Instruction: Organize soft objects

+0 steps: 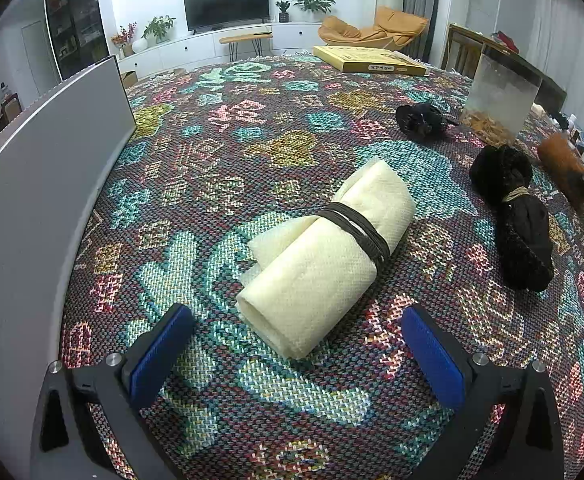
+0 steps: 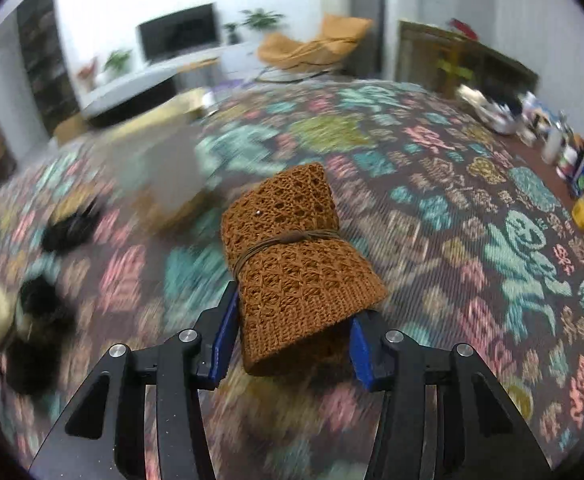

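A cream rolled cloth point(image 1: 324, 256) tied with a dark band lies on the patterned tablecloth point(image 1: 252, 152), just ahead of my left gripper point(image 1: 298, 344), which is open and empty. A black rolled cloth point(image 1: 520, 224) lies to the right, and a smaller black bundle point(image 1: 422, 120) farther back. My right gripper point(image 2: 290, 344) is shut on a brown knitted roll point(image 2: 292, 256) tied with a thin band and holds it above the table. That brown roll also shows blurred at the right edge of the left wrist view point(image 1: 564, 168).
A grey box wall point(image 1: 44, 184) stands at the left. A clear container point(image 1: 500, 92) with brown bits and a yellow flat box point(image 1: 368, 60) sit at the back. Small bottles point(image 2: 572, 156) crowd the right table edge. The right wrist view is motion-blurred.
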### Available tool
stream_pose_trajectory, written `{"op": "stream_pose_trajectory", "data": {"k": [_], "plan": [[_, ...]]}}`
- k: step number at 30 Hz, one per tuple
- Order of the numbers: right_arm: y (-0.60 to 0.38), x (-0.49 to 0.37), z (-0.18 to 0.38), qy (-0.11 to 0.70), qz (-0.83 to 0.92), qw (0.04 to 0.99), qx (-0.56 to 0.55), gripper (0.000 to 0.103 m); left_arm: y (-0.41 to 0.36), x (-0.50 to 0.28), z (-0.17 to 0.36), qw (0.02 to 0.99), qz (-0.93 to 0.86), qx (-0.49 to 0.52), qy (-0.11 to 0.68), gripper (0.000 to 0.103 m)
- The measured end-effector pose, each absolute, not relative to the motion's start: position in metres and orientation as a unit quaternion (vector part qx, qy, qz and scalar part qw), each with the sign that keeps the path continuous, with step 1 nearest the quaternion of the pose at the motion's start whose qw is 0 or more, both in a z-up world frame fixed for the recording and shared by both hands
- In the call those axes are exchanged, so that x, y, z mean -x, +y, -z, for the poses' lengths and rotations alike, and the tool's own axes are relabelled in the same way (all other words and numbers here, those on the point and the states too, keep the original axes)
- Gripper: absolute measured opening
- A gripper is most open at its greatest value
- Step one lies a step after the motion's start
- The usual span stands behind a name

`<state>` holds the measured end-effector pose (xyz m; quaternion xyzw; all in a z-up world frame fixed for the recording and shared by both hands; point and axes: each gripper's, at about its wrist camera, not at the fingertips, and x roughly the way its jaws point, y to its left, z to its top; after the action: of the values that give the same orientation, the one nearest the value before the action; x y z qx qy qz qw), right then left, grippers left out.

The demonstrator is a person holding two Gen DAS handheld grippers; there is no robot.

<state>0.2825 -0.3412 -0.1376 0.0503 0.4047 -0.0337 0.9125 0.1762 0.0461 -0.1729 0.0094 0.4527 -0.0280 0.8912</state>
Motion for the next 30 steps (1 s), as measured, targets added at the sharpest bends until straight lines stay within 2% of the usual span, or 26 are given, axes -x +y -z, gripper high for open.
{"op": "stream_pose_trajectory", "data": {"k": [6, 7, 8, 9, 11, 14, 19, 23, 30], "plan": [[-0.346, -0.358, 0.126, 0.386, 0.045, 0.92, -0.056, 0.052, 0.046, -0.176, 0.173, 0.891, 0.027, -0.009, 0.452, 0.103], [-0.346, -0.366, 0.125, 0.382, 0.042, 0.921, -0.064, 0.062, 0.046, -0.176, 0.173, 0.891, 0.027, -0.008, 0.452, 0.103], [-0.346, -0.378, 0.13, 0.391, 0.034, 0.917, -0.073, 0.066, 0.046, -0.176, 0.173, 0.891, 0.027, -0.009, 0.452, 0.103], [-0.344, -0.389, 0.138, 0.419, 0.024, 0.904, -0.079, 0.076, 0.046, -0.176, 0.173, 0.891, 0.027, -0.008, 0.452, 0.103], [-0.339, -0.394, 0.14, 0.441, 0.035, 0.895, -0.053, 0.078, 0.046, -0.176, 0.173, 0.891, 0.027, -0.008, 0.452, 0.103], [-0.339, -0.373, 0.12, 0.408, 0.009, 0.911, -0.058, 0.077, 0.046, -0.176, 0.173, 0.891, 0.027, -0.009, 0.452, 0.103], [-0.341, -0.324, 0.097, 0.39, 0.013, 0.917, -0.08, 0.081, 0.046, -0.176, 0.173, 0.891, 0.027, -0.009, 0.452, 0.103], [-0.328, -0.276, 0.127, 0.457, 0.021, 0.886, -0.077, 0.081, 0.046, -0.176, 0.173, 0.891, 0.027, -0.008, 0.452, 0.103], [-0.302, -0.217, 0.156, 0.457, 0.039, 0.888, -0.031, 0.082, 0.046, -0.177, 0.173, 0.891, 0.027, -0.008, 0.452, 0.103]]}}
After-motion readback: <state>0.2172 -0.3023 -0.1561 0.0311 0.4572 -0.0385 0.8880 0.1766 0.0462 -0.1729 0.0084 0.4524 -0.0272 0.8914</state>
